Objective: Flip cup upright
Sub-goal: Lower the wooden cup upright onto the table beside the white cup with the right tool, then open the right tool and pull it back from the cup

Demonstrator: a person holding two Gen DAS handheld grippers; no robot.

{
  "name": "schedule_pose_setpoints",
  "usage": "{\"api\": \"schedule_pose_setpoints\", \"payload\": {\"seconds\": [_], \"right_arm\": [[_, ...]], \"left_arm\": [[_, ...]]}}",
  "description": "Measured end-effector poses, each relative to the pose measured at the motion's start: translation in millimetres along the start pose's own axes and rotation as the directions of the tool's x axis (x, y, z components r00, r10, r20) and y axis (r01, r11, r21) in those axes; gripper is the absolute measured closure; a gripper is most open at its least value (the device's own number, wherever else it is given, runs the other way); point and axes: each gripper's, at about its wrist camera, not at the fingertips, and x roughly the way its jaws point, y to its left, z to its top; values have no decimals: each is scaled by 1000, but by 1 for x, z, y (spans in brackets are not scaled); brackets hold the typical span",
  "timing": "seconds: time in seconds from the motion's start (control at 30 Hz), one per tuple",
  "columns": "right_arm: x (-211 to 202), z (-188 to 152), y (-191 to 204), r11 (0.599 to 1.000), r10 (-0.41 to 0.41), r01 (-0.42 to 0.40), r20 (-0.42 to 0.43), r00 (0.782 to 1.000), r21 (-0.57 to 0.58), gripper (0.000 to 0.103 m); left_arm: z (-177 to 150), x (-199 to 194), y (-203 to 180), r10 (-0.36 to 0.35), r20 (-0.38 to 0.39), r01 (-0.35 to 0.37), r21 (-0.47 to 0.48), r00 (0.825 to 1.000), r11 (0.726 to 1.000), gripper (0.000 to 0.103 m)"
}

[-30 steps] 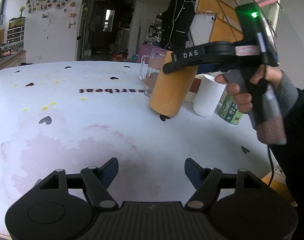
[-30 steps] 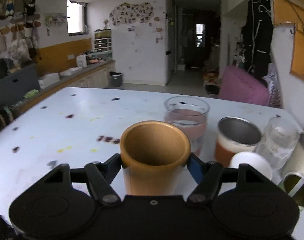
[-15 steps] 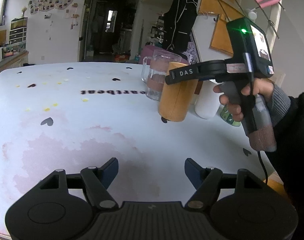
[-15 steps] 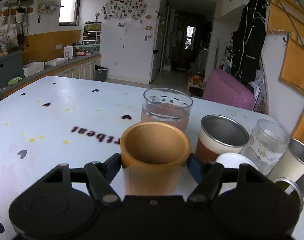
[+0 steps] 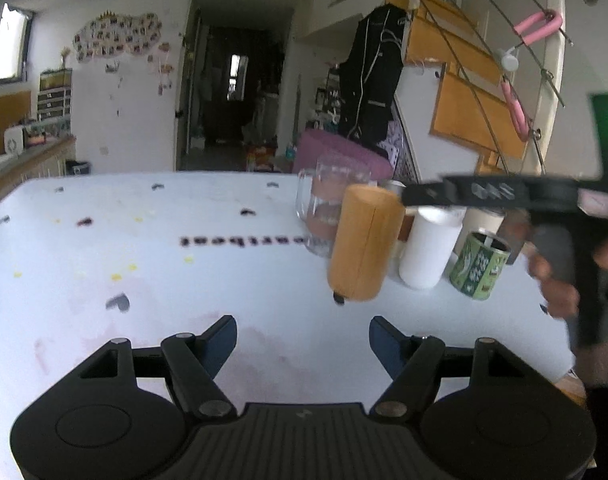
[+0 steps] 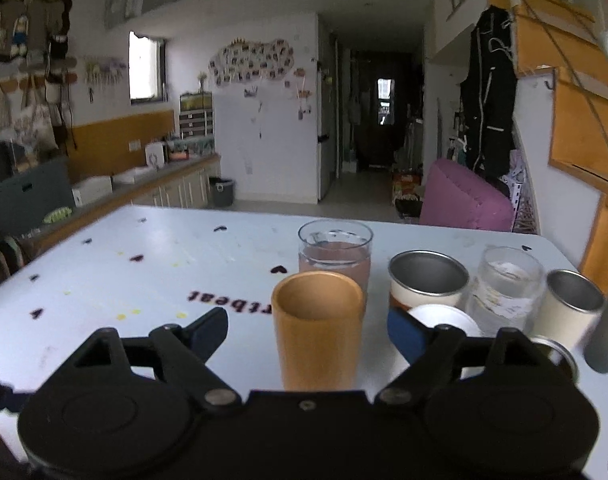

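Observation:
The orange cup (image 5: pixel 361 242) (image 6: pixel 317 330) stands upright on the white table (image 5: pixel 144 264), mouth up. My right gripper (image 6: pixel 307 330) is open, its blue-padded fingers (image 6: pixel 208 334) spread on either side of the cup and apart from it. In the left wrist view the right gripper (image 5: pixel 407 198) sits just right of the cup's rim, blurred. My left gripper (image 5: pixel 303 338) is open and empty, low over the table's near side, well short of the cup.
Behind and right of the cup stand a glass mug with pinkish liquid (image 6: pixel 335 252), a metal-lined tumbler (image 6: pixel 427 280), a clear glass (image 6: pixel 507 280), a white cup (image 5: pixel 429 246), a green can (image 5: pixel 479 266) and another steel cup (image 6: pixel 573 308).
My right gripper set the orange cup down upright on the table, then opened and let it go, pulling back to the right. The left gripper stayed where it was.

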Motion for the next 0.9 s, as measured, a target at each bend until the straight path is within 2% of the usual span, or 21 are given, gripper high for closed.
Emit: {"api": "schedule_pose_setpoints", "payload": {"seconds": [0.3,0.47,0.7,0.9], "right_arm": [[-60,-22,-25,997,-65,63,55,996,43,13],[-83,-36,-33,993,-107,103,62,992,58,7],[-103,-56,-30,991,-133,130,55,990,41,4],[-113,-61,-28,988,-147,144,70,987,47,0]], "left_arm": [[9,-13,-16,51,60,-52,16,997,999,16],[8,-18,-23,81,81,-82,6,993,997,7],[5,-23,-35,93,85,-94,4,992,996,1],[1,-33,-43,138,98,-140,9,986,990,0]]}}
